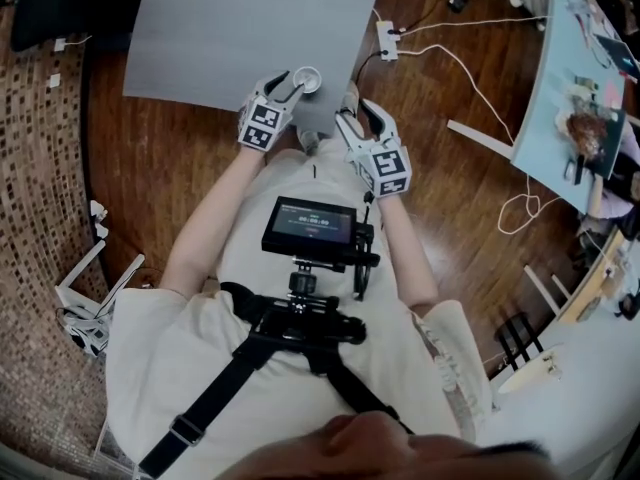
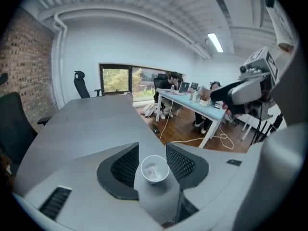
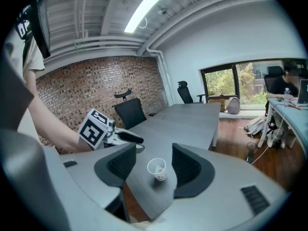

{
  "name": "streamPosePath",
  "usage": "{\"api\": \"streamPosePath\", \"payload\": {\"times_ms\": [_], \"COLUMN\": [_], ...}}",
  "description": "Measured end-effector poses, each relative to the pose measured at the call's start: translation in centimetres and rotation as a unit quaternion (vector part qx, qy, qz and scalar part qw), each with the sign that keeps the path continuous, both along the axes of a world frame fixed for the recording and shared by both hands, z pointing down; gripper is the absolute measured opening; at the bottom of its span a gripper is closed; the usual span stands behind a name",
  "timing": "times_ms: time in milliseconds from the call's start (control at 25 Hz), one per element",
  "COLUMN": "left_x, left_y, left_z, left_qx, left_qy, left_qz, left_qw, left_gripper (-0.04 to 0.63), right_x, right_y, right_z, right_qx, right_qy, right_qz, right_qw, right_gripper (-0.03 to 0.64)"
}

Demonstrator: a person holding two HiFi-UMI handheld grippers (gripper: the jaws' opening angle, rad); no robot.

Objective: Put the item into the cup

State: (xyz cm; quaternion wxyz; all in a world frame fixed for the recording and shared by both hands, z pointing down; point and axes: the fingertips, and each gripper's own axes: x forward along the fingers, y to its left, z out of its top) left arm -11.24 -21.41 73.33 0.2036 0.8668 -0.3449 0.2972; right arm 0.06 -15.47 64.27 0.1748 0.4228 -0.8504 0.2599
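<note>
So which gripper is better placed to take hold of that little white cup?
Probably the left. The left gripper sits right at the cup on the corner of the table, jaws open with the cup framed between them in its own view. The right gripper is open too, but hangs farther back.

One white paper cup (image 2: 154, 169) is counted on one grey worktop (image 2: 86, 124). One left gripper (image 1: 294, 86), one right gripper (image 1: 361, 118) and two black office chairs (image 3: 129, 112) are seen.
</note>
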Motion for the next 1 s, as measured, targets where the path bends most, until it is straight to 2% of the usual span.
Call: {"api": "streamPosePath", "payload": {"times_ms": [280,440,720,1000], "left_x": [-3.4,-6.5,-9.0,-10.4], "left_y": [1.0,4.8,8.6,12.4], "left_z": [-2.7,-7.3,-11.0,-12.9], "left_qx": [0.018,0.038,0.068,0.084], "left_qy": [0.049,0.075,0.096,0.102], "left_qz": [-0.090,-0.120,-0.153,-0.202], "left_qw": [0.9946,0.9893,0.9812,0.9704], "left_gripper": [0.179,0.178,0.178,0.178], "right_x": [0.5,-0.8,-0.9,-1.1], "right_y": [-0.2,2.6,4.5,6.3], "right_z": [0.7,-2.2,-4.9,-5.4], "right_qx": [0.015,0.035,0.057,0.063], "right_qy": [0.001,0.010,0.006,0.005], "right_qz": [-0.012,-0.015,-0.020,-0.063], "right_qw": [1.000,0.999,0.998,0.996], "right_gripper": [0.249,0.249,0.249,0.249]}}
